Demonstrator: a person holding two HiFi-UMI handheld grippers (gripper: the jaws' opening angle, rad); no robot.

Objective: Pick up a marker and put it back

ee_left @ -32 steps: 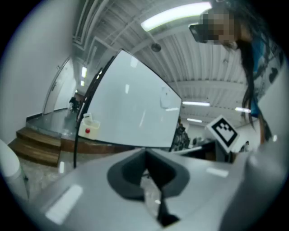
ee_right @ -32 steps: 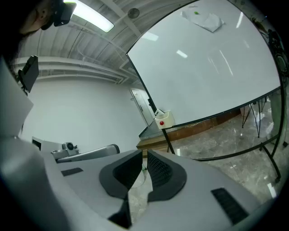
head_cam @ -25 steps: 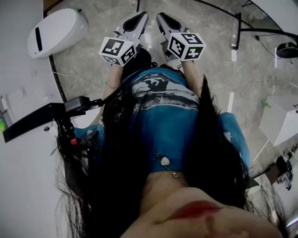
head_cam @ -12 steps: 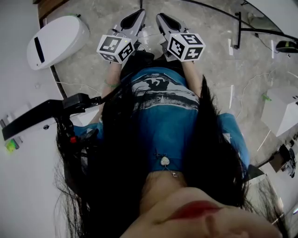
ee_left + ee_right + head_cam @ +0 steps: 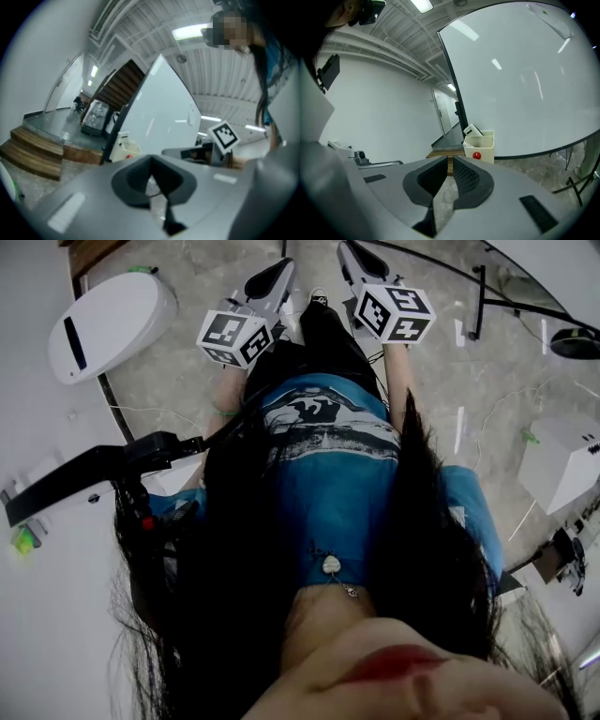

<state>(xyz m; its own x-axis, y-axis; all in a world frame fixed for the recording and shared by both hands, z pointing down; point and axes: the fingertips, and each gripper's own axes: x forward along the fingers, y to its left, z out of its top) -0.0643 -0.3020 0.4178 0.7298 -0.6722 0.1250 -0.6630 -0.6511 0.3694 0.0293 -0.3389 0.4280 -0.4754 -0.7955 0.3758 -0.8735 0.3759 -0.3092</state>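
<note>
1. While the person in a blue shirt [image 5: 328, 465] holds both tools out over the stone floor [image 5: 178, 371], the left gripper [image 5: 151, 161] has its fingertips meeting, with only a thin sliver of floor showing lower down between the pads, and it grips nothing.
2. The right gripper [image 5: 449, 164] has its fingers a narrow slit apart, a wooden step visible through the gap, and nothing sits between them.
3. Beyond the right gripper's tips, a cream bin [image 5: 485, 143] stands at the foot of a large whiteboard [image 5: 525, 84].
4. A white blocky thing [image 5: 472, 131] pokes up out of that bin, tilted, and a red round spot [image 5: 476, 155] shows at the bin's front.
5. Whatever else lies inside the bin is hidden by its wall.
6. Where the marker is cannot be told; neither gripper has hold of one.
</note>
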